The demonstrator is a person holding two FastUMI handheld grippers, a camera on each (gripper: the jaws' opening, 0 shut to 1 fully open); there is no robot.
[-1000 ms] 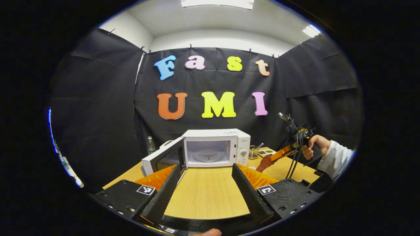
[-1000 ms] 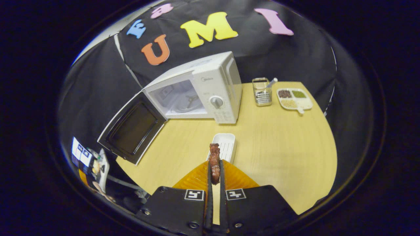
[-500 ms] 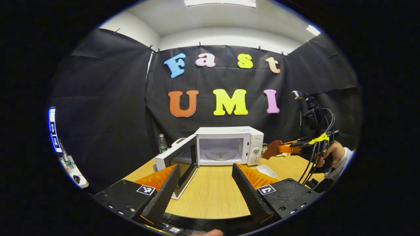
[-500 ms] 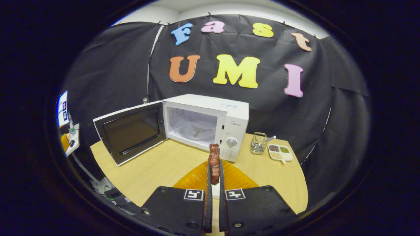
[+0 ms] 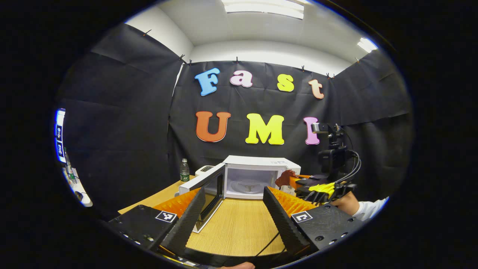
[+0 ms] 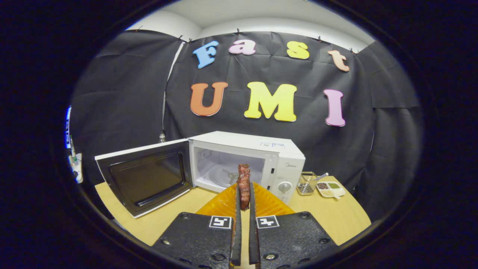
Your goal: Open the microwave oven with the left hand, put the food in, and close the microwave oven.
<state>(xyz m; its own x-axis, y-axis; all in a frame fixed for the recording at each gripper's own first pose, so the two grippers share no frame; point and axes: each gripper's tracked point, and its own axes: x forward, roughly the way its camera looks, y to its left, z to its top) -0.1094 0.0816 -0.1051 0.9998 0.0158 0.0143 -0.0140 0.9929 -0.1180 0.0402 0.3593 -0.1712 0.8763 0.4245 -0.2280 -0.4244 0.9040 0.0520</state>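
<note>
Pinching the brown piece of meat [image 6: 244,182] before the microwave oven [image 6: 246,160] cavity, door [image 6: 143,179] swung wide, the right gripper [image 6: 243,209] is clamped, while the left gripper [image 5: 233,209] hovers spread and empty above the table's near edge [image 5: 239,239].

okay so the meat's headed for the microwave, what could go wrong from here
1. The right gripper pinches the meat by its lower end only; it could slip out before reaching the microwave.
2. The meat stands tall and might clip the frame of the opening.
3. The door hangs wide open over the table, where the left gripper could bump it.
</note>
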